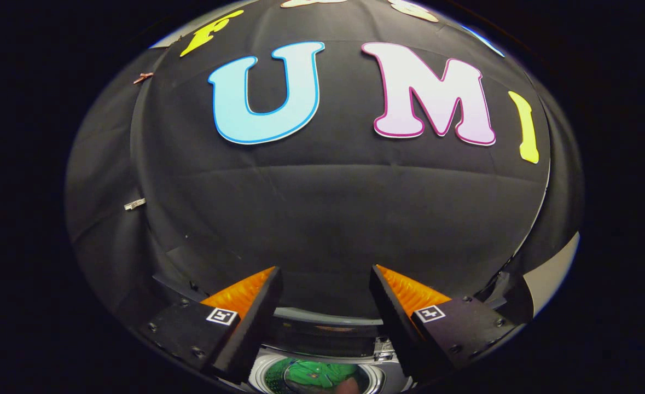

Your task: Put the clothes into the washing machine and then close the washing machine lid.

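The fingers (325,284) are spread wide apart and hold nothing. Just below and between them sits the washing machine (322,369), its round drum facing up. The green clothes (314,375) lie bunched inside the drum. Beyond the fingers hangs the black booth wall (333,219).

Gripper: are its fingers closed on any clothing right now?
No. The gripper is open with nothing between its fingers; the green garment lies below in the washing machine drum.
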### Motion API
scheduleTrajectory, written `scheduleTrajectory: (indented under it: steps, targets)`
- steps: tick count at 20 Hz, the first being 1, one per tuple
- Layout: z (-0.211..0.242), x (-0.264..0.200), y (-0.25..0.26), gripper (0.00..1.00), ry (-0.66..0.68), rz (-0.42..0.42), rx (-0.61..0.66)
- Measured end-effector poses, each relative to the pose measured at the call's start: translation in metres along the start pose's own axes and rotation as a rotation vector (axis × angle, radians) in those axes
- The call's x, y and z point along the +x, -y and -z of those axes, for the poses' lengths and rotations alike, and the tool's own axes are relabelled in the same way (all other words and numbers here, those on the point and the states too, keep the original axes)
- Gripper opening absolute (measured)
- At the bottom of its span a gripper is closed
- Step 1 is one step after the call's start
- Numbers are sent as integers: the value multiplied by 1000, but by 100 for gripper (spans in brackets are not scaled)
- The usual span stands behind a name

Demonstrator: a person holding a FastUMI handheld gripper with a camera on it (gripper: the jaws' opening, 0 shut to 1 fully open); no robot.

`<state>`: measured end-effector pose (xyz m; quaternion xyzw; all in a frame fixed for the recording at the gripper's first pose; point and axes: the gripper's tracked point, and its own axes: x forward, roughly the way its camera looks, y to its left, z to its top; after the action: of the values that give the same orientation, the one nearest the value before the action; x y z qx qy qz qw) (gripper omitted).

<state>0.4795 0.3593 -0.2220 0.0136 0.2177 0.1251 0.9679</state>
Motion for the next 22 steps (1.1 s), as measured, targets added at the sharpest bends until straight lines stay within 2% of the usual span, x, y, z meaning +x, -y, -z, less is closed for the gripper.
scheduleTrajectory:
  steps: [4, 16, 18, 22]
  targets:
    - [10, -22, -3, 100, 1, -11, -5]
    - [44, -89, -13, 100, 206, -16, -39]
    - [48, -90, -14, 100, 217, -29, -40]
    - [83, -114, -14, 100, 195, -32, -48]
